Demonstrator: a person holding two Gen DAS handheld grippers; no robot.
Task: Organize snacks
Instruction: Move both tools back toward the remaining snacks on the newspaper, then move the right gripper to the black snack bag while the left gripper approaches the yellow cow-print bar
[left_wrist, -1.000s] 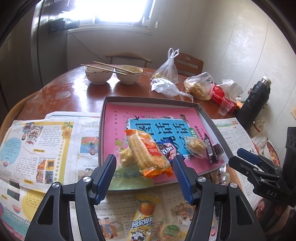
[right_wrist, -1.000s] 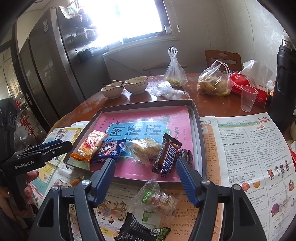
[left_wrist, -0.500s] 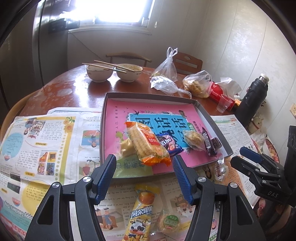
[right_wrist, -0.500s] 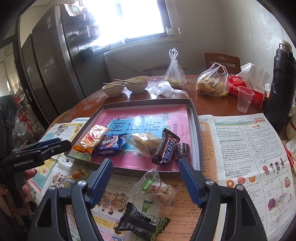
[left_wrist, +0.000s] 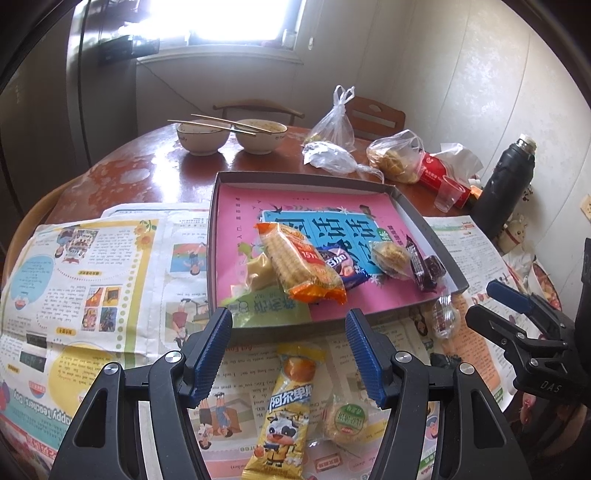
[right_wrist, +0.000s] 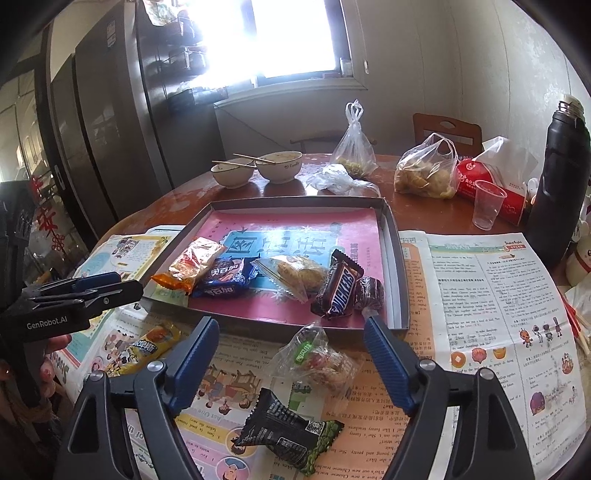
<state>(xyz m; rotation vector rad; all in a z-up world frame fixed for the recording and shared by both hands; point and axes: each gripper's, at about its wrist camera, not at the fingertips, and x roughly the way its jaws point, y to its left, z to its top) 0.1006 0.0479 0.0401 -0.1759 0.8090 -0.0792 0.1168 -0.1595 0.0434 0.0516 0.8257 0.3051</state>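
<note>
Snacks lay partly in shallow grey tray (right_wrist: 391, 236), mid-frame in the right wrist view, over a pink and blue sheet. Ranged there from left to right: orange cracker pack (right_wrist: 192, 264), blue wafer pack (right_wrist: 227, 278), clear-wrapped pastry (right_wrist: 297, 273), Snickers bar (right_wrist: 338, 288), dark-wrapped sweet (right_wrist: 369, 291) touching the bar's right side. Seen also in the left wrist view: a pale clear-wrapped piece (left_wrist: 258, 273) just left of the cracker pack.

Outside the tray, on newspaper (right_wrist: 498, 295) in the lower half of the frame: clear bag of candy with green label (right_wrist: 317, 360) just below the tray's near wall, black and green packet (right_wrist: 291, 432) below that, yellow cartoon-cow packet (left_wrist: 282, 413) at lower centre of the left wrist view, round cake with green label (left_wrist: 345, 421) touching its right side.

Right gripper (right_wrist: 291, 365) hung over the clear bag and the black packet, jaws opening wide, pads clear of both, nothing gripped. Left gripper (left_wrist: 290, 356) hung over the top of the yellow packet, jaws about halfway apart, nothing gripped.

Along the upper frame, on wooden table (right_wrist: 177, 206): two bowls with chopsticks (right_wrist: 258, 171), tied plastic bags (right_wrist: 424, 171), plastic cup (right_wrist: 487, 205), black flask (right_wrist: 559, 170).
</note>
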